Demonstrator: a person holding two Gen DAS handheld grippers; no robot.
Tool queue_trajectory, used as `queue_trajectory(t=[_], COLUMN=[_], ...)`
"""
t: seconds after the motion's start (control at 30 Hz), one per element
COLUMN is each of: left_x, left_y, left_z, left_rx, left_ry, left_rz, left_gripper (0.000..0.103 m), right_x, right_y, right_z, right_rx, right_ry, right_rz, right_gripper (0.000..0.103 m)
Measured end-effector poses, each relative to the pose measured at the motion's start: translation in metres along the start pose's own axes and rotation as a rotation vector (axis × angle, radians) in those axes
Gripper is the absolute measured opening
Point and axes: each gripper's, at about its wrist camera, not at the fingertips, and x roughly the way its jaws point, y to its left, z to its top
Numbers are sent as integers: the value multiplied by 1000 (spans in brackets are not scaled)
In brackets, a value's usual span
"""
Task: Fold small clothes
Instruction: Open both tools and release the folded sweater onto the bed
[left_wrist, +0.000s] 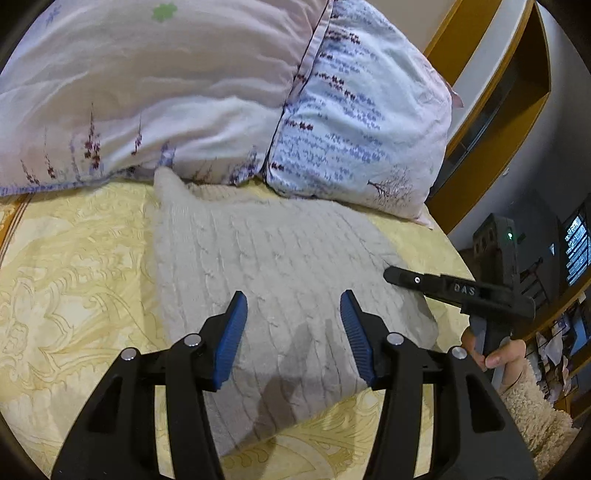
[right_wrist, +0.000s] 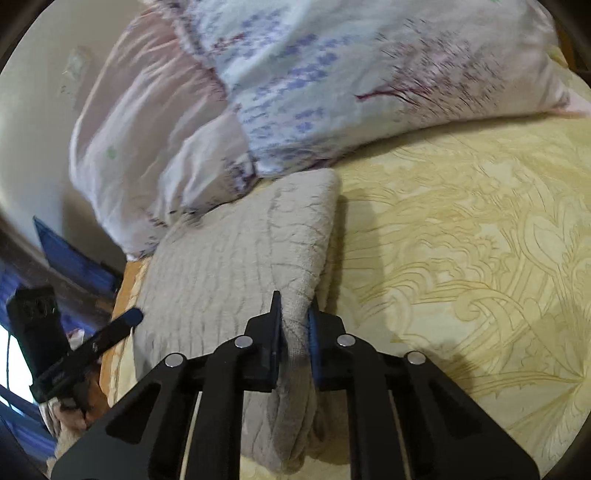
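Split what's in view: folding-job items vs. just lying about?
Job:
- cable-knit sweater, beige, lying on the bed
- right gripper, shut on the sweater's edge
- left gripper, open above the sweater

Lying about:
- floral pillows at the head of the bed
- yellow patterned bedspread
- wooden headboard shelf

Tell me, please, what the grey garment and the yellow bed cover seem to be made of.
The grey garment looks like soft knitted wool or acrylic: cable ribs and a fuzzy matte surface. The yellow bed cover seems woven, cotton or blend, with a slightly glossy jacquard-like floral pattern.
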Motion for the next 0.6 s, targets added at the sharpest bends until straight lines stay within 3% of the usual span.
queue_trajectory(t=[0.2, 0.33, 0.47, 0.6], left_x=[8, -9, -21, -16], left_y=[-6, -13, -17, -19], left_z=[-5, -12, -22, -31], left_rx=[20, 35, 63, 96], left_ry=[4, -28, -57, -35], left_rz=[38, 35, 122, 203], left_gripper=[56, 57, 59, 60], right_x=[6, -22, -44, -35], right_y=[5, 25, 43, 55], right_z=[1, -15, -34, -47], right_rx=[-17, -136, -222, -276], right_ry=[13, -71, -140, -90], right_rz=[-46, -105, -78, -53], right_gripper=[16, 23, 23, 23])
